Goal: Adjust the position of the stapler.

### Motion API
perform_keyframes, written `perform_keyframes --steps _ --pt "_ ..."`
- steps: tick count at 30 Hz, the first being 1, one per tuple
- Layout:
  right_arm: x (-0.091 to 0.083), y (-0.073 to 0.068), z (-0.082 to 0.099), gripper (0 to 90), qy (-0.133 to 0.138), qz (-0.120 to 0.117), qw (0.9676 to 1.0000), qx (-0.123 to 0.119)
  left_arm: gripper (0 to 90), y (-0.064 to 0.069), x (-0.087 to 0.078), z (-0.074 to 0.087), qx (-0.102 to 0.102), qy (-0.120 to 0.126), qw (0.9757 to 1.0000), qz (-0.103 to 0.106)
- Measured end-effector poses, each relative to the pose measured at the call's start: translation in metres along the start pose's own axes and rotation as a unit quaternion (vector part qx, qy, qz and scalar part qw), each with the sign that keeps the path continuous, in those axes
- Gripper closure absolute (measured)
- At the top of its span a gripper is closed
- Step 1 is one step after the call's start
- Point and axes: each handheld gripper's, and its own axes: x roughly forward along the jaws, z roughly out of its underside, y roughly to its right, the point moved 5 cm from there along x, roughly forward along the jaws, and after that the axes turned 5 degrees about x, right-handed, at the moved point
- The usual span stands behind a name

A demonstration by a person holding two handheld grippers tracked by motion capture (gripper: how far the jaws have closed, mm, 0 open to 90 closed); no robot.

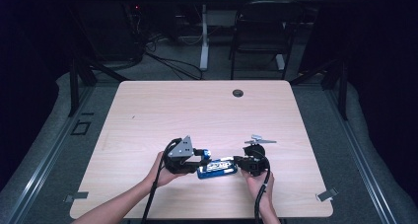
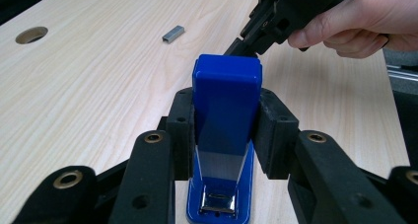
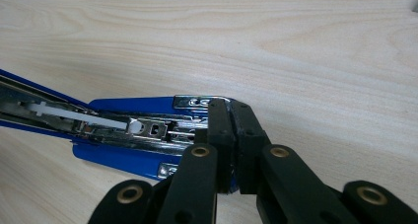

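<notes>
A blue stapler (image 1: pixel 217 167) lies open near the table's front edge, between both hands. My left gripper (image 2: pixel 226 130) is shut on its raised blue top arm (image 2: pixel 226 95), one pad on each side. The base with its chrome anvil (image 2: pixel 217 202) lies below. My right gripper (image 3: pixel 230 105) is shut, its tips down on the chrome front end of the open staple channel (image 3: pixel 148 128); I cannot tell whether they pinch a thin edge. A white pusher rod (image 3: pixel 74 113) lies in the channel. The right gripper (image 2: pixel 236 47) reaches in from beyond the stapler, held by a hand (image 2: pixel 355 21).
A small strip of staples (image 2: pixel 173 33) lies loose on the wooden table (image 1: pixel 197 110) beyond the stapler. A round cable hole (image 1: pixel 238 93) sits near the far edge. A dark chair (image 1: pixel 261 31) and a desk leg stand behind the table.
</notes>
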Motion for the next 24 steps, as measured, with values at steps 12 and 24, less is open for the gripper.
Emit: perform_keyframes --steps 12,24 --pt "0.0 -0.001 -0.001 89.0 -0.004 0.008 1.0 -0.003 65.7 0.0 -0.012 0.01 -0.018 0.002 0.9998 0.009" --pt "0.0 -0.001 -0.001 88.9 -0.009 0.005 0.9999 0.002 65.7 0.0 -0.017 0.017 -0.017 0.008 0.9998 0.009"
